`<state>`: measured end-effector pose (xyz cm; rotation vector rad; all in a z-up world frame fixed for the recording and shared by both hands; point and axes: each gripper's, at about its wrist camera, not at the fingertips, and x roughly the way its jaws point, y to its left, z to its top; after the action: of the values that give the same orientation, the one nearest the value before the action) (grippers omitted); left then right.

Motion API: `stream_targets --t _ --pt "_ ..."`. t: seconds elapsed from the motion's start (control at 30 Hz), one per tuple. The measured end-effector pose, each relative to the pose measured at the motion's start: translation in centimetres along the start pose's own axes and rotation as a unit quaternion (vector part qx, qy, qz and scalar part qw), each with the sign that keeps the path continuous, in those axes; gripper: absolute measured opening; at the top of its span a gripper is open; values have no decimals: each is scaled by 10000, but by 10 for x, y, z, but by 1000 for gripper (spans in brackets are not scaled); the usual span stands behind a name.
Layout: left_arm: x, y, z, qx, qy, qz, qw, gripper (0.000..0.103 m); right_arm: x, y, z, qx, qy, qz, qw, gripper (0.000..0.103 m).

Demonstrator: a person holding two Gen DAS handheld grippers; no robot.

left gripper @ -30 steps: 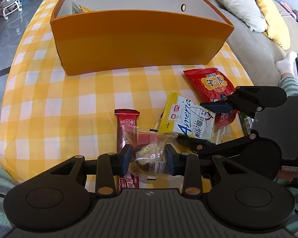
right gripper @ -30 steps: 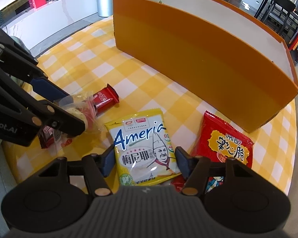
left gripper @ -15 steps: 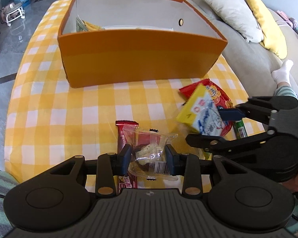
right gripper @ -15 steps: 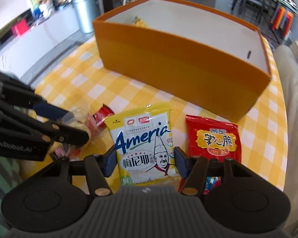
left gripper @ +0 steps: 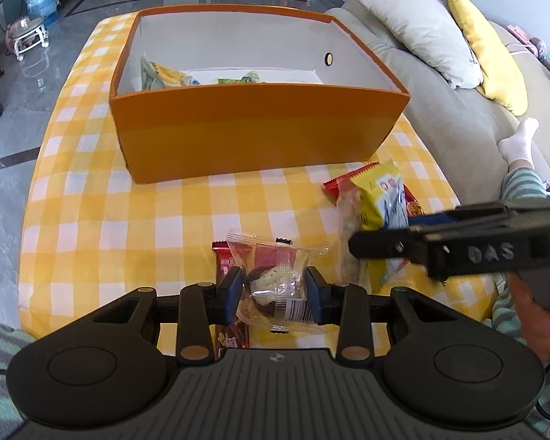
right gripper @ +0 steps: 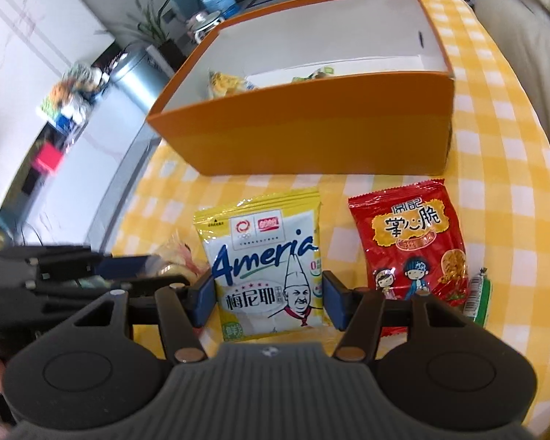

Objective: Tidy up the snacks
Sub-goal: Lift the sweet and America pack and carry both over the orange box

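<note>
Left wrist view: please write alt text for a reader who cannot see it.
The left claw grips a clear-wrapped pastry above a yellow checked tablecloth, facing an open orange box that holds a few snacks. At right, the right claw holds a yellow Ameria packet over a red snack bag.

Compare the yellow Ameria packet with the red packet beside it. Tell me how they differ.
The yellow Ameria packet is gripped between the pads of the right hand-held gripper and raised off the cloth; the red packet lies flat on the checked tablecloth, free of any gripper. The yellow packet has a white panel with blue lettering and a chef; the red one shows cartoon children. Both are sealed snack packets still outside the orange box.
</note>
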<state>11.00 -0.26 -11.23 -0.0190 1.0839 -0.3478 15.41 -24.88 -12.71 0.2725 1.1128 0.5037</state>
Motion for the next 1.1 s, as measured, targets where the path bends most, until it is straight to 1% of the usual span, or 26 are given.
stream_targets --t 0.03,0.13,0.23,0.37,0.47,0.5,0.6,0.67,0.7,0.77,0.87,0.97,1.1 --pt "1 -1 1 22 2 23 10000 41 1 0 2 5 -32 -106 9999 57" --pt "5 -4 5 48 16 79 10000 41 10 2 9 -116 -103 -657 9977 57" --pt "8 -7 9 105 15 100 9999 41 22 -5 12 -20 -74 -861 9963 57" --pt "12 -11 13 162 33 113 9998 41 35 -18 17 204 -62 -892 9958 57" --pt "16 -12 15 176 59 144 9997 41 40 -17 20 146 -118 -978 9950 57" --pt "17 -12 16 174 73 156 9997 41 41 -18 21 118 -148 -985 9950 55" --pt "21 -12 18 158 110 173 9997 41 40 -17 22 48 -243 -894 9957 54" --pt "24 -11 19 150 151 196 9996 41 40 -20 23 71 -234 -826 9963 52" --pt "24 -11 19 152 158 206 9995 41 42 -20 24 52 -203 -871 9960 50" --pt "23 -11 21 144 151 221 9995 41 43 -20 24 -9 -207 -926 9955 50" --pt "17 -9 26 160 30 262 9995 41 39 -18 24 -6 -280 -853 9960 50" --pt "8 -6 34 173 -103 260 9995 41 25 -10 26 -122 -518 -804 9953 50" --pt "-7 -6 50 337 -356 259 9985 41 3 0 35 -204 -793 -782 9936 50"
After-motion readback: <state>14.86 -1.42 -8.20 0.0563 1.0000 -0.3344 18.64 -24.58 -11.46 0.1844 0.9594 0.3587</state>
